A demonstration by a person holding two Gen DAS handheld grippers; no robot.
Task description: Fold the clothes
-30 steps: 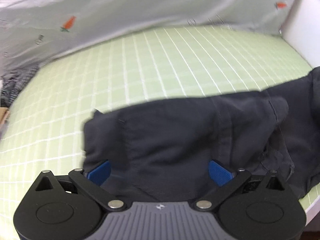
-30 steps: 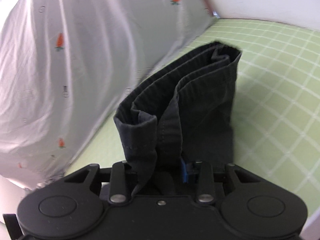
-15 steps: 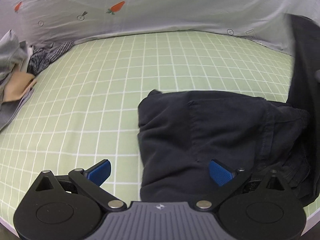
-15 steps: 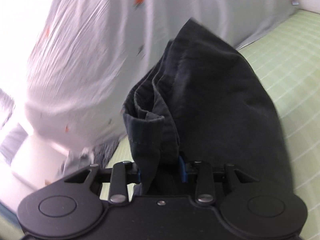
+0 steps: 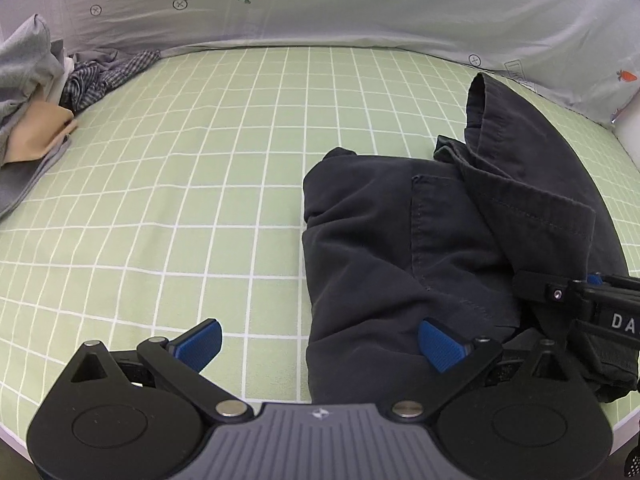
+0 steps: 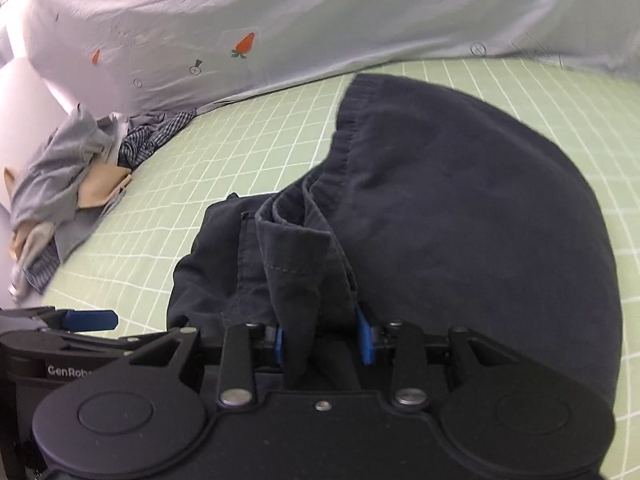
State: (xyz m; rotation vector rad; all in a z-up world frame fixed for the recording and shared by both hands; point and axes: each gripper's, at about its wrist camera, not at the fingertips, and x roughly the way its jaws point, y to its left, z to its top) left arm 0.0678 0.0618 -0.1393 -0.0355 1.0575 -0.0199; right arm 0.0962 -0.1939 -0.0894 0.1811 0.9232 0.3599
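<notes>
The dark navy shorts (image 5: 372, 240) lie on the green grid-pattern bedsheet (image 5: 200, 184), with the waistband end lifted and draped back over the flat part. The right gripper (image 6: 322, 338) is pinching a bunched fold of that fabric, coming in low from the right. The left gripper (image 5: 320, 338) sits low at the near edge with jaws spread wide and nothing between them, one blue pad (image 5: 440, 344) over the shorts, and a pile of clothes (image 5: 36, 100) sits off by the carrot-print sheet (image 5: 320, 0).

Trousers (image 5: 380, 240) on the bedsheet (image 5: 180, 200), clothes pile (image 5: 36, 92) far left, hanging sheet (image 5: 360, 4) behind.
</notes>
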